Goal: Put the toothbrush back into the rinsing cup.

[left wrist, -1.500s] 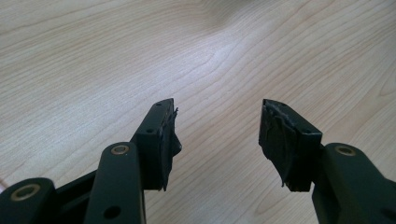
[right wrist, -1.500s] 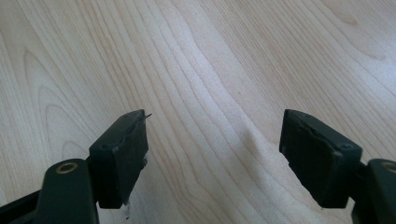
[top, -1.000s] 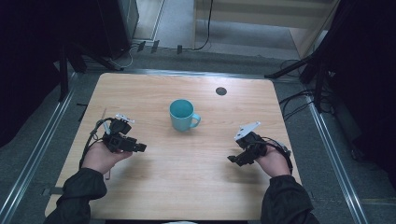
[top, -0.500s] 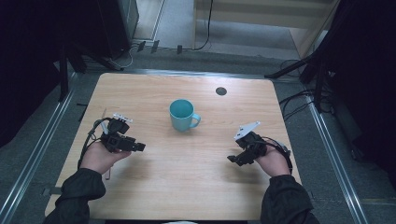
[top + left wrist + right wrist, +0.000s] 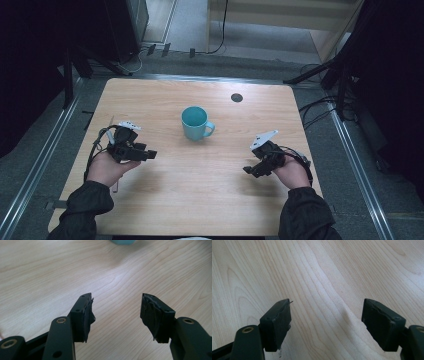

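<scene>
Right now the teal cup (image 5: 195, 122) stands upright in the middle of the frame in the high view, a bit above center, on the wooden worktop (image 5: 200, 185). Its handle points toward the right side of the frame. Nothing is touching it.

The left gripper (image 5: 150, 155) rests low at the left of the frame, and the right gripper (image 5: 248, 171) rests low at the right. Both point inward, toward the middle. The cup sits between them and a little farther up, well apart from each.

In the left gripper view, the fingers (image 5: 83, 315) are spread wide with only bare wood between them. A bit of the teal cup (image 5: 122, 242) peeks in at the top edge. In the right gripper view, the fingers (image 5: 277, 322) are wide apart too, with nothing between them.

I think the step is to reach for the cup. To do it well, one gripper should go in slowly, stay open until the fingers sit on both sides of the cup wall or the handle, and then squeeze gently. A bump from the side could tip the cup or push it away.

Both hands lie low near the wood, wrists bent a little inward.
</scene>
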Available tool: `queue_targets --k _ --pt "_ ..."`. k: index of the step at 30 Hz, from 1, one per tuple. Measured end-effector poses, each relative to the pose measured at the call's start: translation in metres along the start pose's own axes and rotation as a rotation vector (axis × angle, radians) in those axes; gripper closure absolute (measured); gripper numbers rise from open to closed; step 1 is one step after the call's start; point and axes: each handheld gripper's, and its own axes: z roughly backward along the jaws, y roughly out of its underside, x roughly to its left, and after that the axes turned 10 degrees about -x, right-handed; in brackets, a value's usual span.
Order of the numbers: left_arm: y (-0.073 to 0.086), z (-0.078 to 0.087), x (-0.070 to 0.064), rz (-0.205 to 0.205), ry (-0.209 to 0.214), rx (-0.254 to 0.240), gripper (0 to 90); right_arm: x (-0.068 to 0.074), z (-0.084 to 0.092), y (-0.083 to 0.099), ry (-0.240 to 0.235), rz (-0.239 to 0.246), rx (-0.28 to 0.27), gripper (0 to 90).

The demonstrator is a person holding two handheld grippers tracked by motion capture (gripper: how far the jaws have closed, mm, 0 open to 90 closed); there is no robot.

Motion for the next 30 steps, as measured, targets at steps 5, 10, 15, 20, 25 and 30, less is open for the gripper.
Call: queue_targets --k 5,10,15,20,25,30 --pt "0.001 -0.003 -0.001 -0.01 0.024 -0.029 43.1 0.0 0.0 0.0 0.0 -0.003 -0.001 23.6" --pt "0.001 -0.003 -0.002 -0.029 0.035 -0.044 42.3 0.0 0.0 0.0 0.0 0.0 -0.001 23.6" --pt "0.001 0.002 0.001 -0.004 0.035 -0.057 41.9 0.0 0.0 0.0 -0.001 -0.003 -0.002 23.6" --pt "0.001 0.009 0.005 0.011 0.027 -0.055 42.0 0.0 0.0 -0.001 -0.002 -0.002 -0.006 23.6" --pt "0.003 0.014 0.01 0.044 0.004 -0.016 42.0 -0.001 -0.001 -0.003 -0.005 0.0 -0.009 23.6" --pt "0.006 0.02 0.014 0.075 -0.021 -0.013 42.1 0.0 -0.003 -0.006 -0.012 0.002 -0.015 23.5"
